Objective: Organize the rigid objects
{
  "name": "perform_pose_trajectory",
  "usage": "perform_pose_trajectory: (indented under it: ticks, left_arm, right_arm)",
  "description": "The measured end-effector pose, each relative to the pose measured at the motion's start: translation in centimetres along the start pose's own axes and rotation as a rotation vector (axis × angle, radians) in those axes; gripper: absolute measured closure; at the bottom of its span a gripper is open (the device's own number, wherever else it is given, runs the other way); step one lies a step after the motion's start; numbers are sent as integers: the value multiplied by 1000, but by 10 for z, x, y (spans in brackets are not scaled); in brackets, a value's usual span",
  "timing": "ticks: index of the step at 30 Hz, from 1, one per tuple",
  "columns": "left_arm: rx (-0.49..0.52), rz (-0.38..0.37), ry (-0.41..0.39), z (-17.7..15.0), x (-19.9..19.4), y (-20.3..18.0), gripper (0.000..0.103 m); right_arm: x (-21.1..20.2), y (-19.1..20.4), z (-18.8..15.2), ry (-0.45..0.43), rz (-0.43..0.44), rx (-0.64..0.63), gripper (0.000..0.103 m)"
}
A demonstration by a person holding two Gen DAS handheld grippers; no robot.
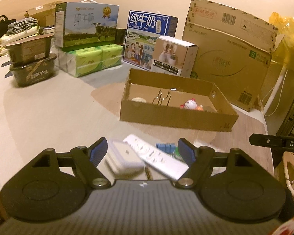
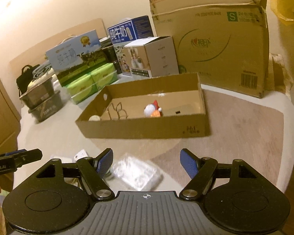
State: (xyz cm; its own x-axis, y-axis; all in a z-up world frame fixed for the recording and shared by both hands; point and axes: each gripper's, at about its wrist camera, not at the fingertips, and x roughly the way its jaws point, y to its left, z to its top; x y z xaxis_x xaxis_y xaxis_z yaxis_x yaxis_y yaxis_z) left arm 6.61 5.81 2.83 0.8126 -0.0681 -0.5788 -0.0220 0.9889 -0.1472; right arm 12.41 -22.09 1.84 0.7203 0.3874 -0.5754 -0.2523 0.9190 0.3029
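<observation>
In your left wrist view, your left hand-held gripper is spread wide and grips nothing; between its blue pads lie a blurred white square box and a white power strip on the table. The strip's long axis runs diagonally, from far left down toward the near right, its sockets facing up. A small blue object lies just beyond it; you cannot tell what it is. Ahead sits an open cardboard tray holding a pale round object, a wire stand standing upright and a white-and-red figurine. Behind it, the blue milk carton reads "纯牛奶", and the big cardboard box bears a green "S" label and barcodes. At the right edge, the right hand-held gripper shows the letters "DAS". In your right wrist view, your right hand-held gripper is likewise spread wide and empty, hovering over a blurred clear plastic packet lying on the table. The same tray lies ahead, its long side across the view. The left hand-held gripper, at the left edge, reads "nRobot.AI".
</observation>
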Motion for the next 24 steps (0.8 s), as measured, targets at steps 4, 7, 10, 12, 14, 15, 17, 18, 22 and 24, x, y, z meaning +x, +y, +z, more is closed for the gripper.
perform_pose_trajectory:
  ticks: [4, 7, 10, 12, 14, 15, 17, 18, 22, 24]
  left_arm:
    - [6, 6, 5, -16, -11, -4, 26]
    - [11, 1, 16, -28, -15, -9, 26]
    - [23, -1, 30, -37, -15, -14, 26]
    - [28, -1, 39, -42, -14, -18, 26]
    - [29, -3, 43, -45, -12, -19, 26]
    - [29, -4, 45, -45, -11, -20, 26]
    - [30, -7, 45, -46, -9, -22, 26]
    - [30, -7, 46, -47, -8, -23, 26]
    - [32, -2, 61, -49, -2, -25, 26]
    - [31, 0, 69, -50, 2, -25, 26]
  right_arm:
    - [-8, 1, -15, 15, -3, -5, 28]
    - [-13, 0, -23, 23, -5, -1, 28]
    - [-15, -2, -29, 29, -13, 0, 28]
    - [-16, -4, -32, 32, -15, 3, 28]
    - [-17, -5, -34, 32, -20, -4, 28]
    - [-17, -5, -34, 34, -21, -7, 28]
    - [-16, -6, -35, 35, -20, -16, 28]
    - [-15, -6, -36, 36, -21, -21, 28]
    - [-9, -8, -36, 54, -9, -33, 28]
    - [-5, -8, -37, 65, -1, -43, 28]
